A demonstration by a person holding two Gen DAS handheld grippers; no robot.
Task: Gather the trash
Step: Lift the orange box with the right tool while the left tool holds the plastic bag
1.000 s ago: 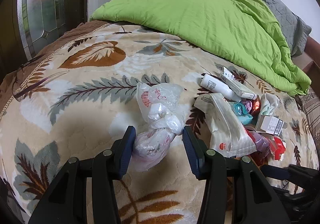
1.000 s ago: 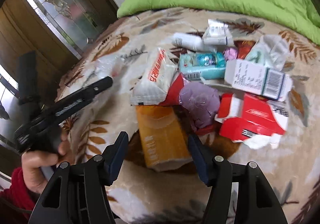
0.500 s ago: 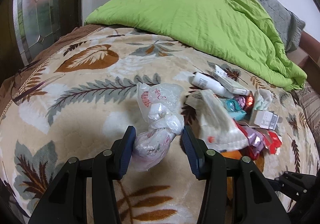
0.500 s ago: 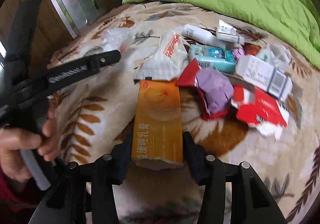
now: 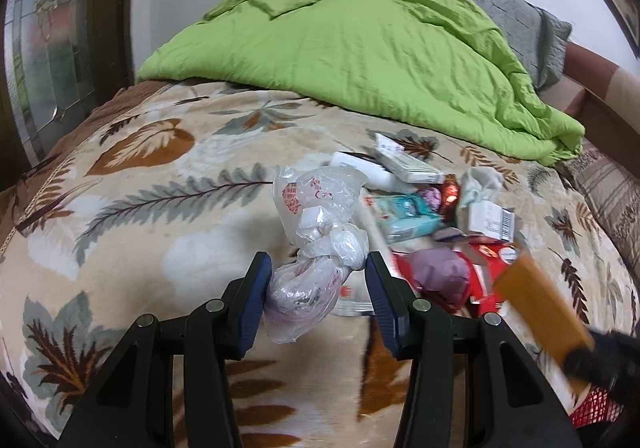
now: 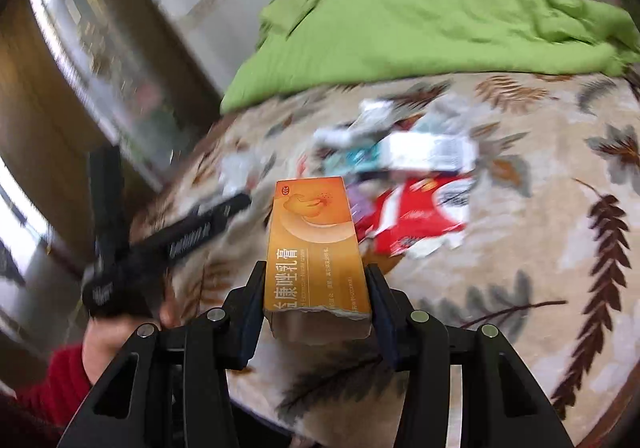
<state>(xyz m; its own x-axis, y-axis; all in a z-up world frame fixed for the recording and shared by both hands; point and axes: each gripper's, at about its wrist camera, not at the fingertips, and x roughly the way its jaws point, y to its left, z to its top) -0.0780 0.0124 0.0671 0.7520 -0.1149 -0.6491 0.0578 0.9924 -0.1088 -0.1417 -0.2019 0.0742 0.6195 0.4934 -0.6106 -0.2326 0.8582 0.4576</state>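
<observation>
A knotted, crinkled clear plastic bag (image 5: 316, 248) sits between the blue-padded fingers of the left gripper (image 5: 316, 300), which press its lower bulge and hold it above the plush leaf-patterned bed blanket (image 5: 160, 215). The right gripper (image 6: 316, 312), tilted up off the bed, clamps a smooth rectangular orange cardboard box (image 6: 316, 248) by its near end. Beyond lies a heap of wrappers and cartons (image 5: 432, 215), near a rumpled green quilt (image 5: 360, 47).

A home bedroom: a bed with a leaf-patterned blanket (image 5: 168, 207) and a crumpled green duvet (image 5: 360, 47).
</observation>
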